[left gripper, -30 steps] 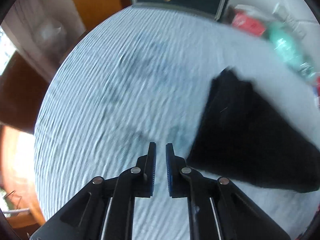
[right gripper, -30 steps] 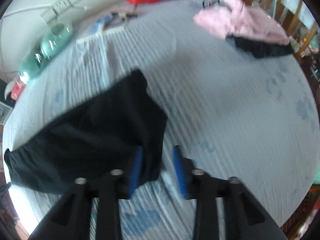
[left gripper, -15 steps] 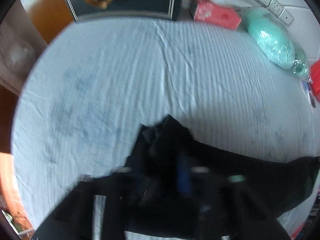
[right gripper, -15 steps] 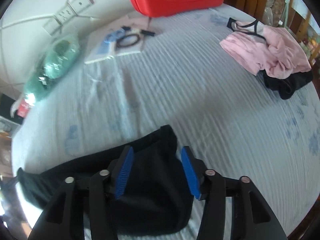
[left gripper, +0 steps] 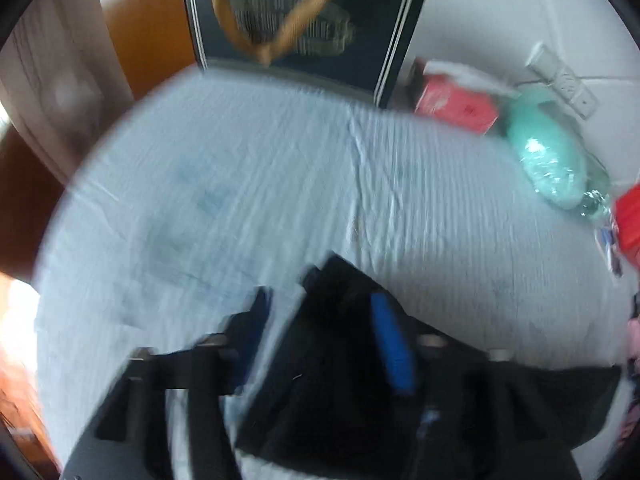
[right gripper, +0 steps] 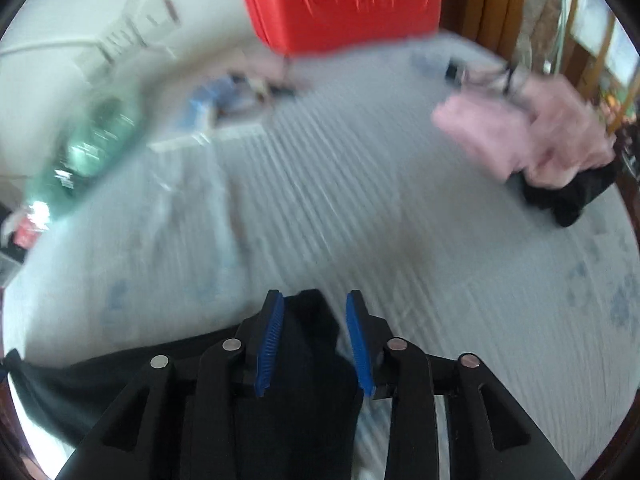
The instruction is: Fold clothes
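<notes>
Broadly, a pale blue ribbed bedsheet (left gripper: 248,184) fills both wrist views, wrinkled near its middle and printed with faint darker patches. At its far edge in the left wrist view stands a dark box (left gripper: 308,36) with an orange ribbon across it; in the right wrist view a red plastic case (right gripper: 344,0) sits at the far edge by the white wall.

On the near part of the sheet lies the black garment (left gripper: 340,380), spread as a long dark band that reaches under both tools; in the right wrist view it runs off to the left edge (right gripper: 120,384). Over by the right side of the bed, well apart from it, a pink garment (right gripper: 532,136) is heaped on another small black piece of clothing (right gripper: 572,196).

The left gripper (left gripper: 324,332) has its jaws opening, standing wide, with a raised fold of the black garment between them nearer the right blue pad; blur hides whether that pad touches it. The right gripper (right gripper: 314,332) stands partly apart, a peak of the black cloth rising between its blue pads (right gripper: 270,344), the left pad against the fabric; I cannot tell whether it is truly pinched.

A teal plastic-wrapped bundle (left gripper: 552,156) and a red carton (left gripper: 456,104) lie by the wall
</notes>
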The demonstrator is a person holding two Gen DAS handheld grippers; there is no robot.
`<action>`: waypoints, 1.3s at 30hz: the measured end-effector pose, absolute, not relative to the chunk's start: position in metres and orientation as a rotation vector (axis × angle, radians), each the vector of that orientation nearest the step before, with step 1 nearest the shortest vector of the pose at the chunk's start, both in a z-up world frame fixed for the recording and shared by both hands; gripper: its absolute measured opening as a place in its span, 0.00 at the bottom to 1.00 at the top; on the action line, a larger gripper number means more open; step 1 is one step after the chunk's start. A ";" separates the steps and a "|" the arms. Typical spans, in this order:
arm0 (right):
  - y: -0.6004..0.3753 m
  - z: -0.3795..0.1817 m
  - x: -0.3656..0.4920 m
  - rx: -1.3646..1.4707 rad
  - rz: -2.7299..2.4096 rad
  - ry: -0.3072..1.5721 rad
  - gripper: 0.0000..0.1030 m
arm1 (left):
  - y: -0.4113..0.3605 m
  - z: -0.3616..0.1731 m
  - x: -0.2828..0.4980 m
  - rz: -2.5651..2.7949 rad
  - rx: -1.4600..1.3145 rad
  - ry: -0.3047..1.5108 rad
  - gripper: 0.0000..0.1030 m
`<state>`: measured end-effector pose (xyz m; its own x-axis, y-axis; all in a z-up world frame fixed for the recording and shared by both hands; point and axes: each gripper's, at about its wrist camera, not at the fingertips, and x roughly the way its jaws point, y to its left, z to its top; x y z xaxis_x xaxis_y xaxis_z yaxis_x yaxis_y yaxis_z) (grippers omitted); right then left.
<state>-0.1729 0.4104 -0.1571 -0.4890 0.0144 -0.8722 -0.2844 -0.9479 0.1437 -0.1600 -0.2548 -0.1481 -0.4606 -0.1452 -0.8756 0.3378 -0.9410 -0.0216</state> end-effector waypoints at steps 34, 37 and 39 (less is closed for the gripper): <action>0.401 -0.218 -0.067 -1.597 2.341 1.063 0.43 | -0.217 -0.188 -0.034 -2.302 1.639 0.370 0.83; 0.388 -0.217 -0.077 -1.555 2.374 0.975 0.34 | -0.231 -0.181 -0.027 -2.313 1.617 0.416 0.83; 0.378 -0.212 -0.083 -1.528 2.407 0.901 0.08 | -0.247 -0.177 -0.026 -2.331 1.614 0.412 0.83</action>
